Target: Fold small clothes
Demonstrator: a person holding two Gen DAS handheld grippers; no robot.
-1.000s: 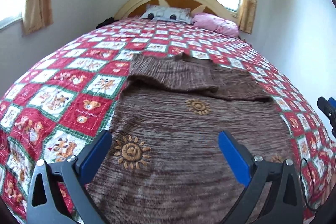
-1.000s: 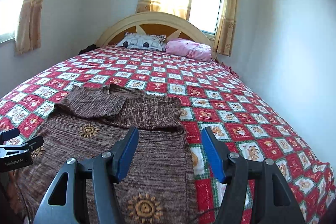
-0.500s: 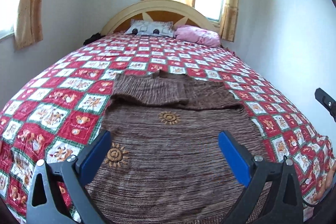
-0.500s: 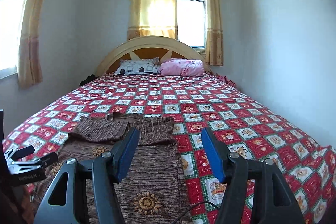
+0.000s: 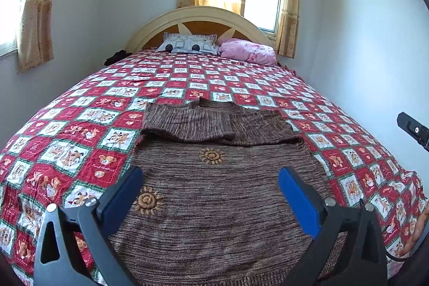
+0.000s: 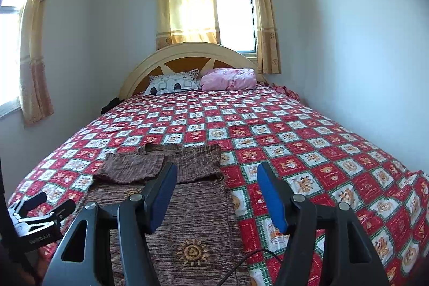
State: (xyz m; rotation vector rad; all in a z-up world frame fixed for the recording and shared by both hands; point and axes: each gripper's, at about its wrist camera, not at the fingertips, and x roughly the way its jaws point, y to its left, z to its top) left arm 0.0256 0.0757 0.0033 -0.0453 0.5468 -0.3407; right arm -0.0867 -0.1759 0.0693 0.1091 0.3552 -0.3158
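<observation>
- Brown knit sweater [image 5: 214,195] lies on the patchwork bedspread [image 5: 80,130], sleeves already folded across its top.
- Left gripper [image 5: 210,190] and right gripper [image 6: 217,195] hover over it, jaws apart, empty.
- Body fold probably still left.

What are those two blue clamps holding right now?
Nothing. The left gripper and right gripper are both open above the brown sweater, which lies on the bed.

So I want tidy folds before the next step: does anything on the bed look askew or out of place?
Nothing serious. The sweater lies flat with both sleeves folded across its top; they overlap slightly unevenly. A dark item sits at the bed's far left edge.
</observation>
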